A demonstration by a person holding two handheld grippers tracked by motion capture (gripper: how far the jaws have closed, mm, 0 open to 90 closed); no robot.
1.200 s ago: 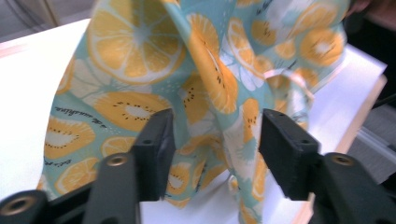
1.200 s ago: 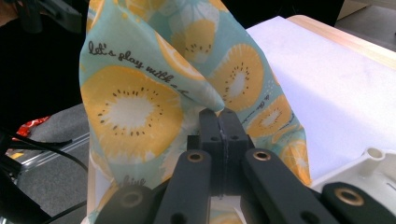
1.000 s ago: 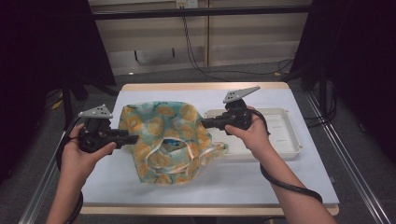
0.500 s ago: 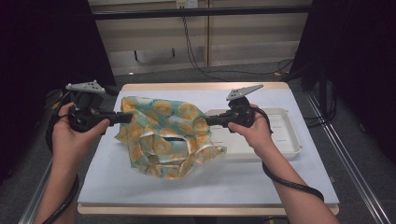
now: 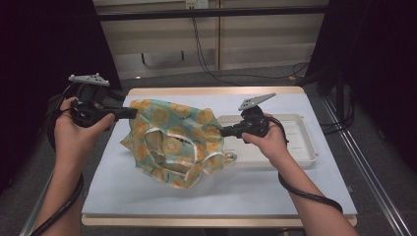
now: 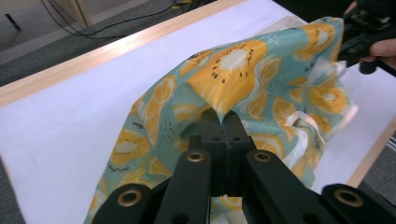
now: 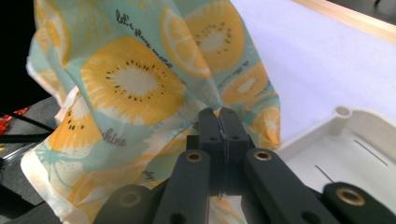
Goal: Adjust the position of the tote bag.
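Pale blue table, dark room behind. My left gripper is clamped on one edge of the teal, orange-slice-printed fabric bag, raised at the table's left side. My right gripper pinches the opposite edge, beside the white plastic tray. Bag hangs between, bottom resting on the table. Step: spreading it. Next, I judge: pull apart evenly.

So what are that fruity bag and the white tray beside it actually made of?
The bag looks like thin woven cloth with a matte printed lemon pattern: it drapes and creases softly where each claw pinches it, and its cream handles look like fabric tape. The tray seems to be moulded plastic, off-white with a slight sheen, rounded corners and a raised rim; exactly which plastic, I cannot tell.
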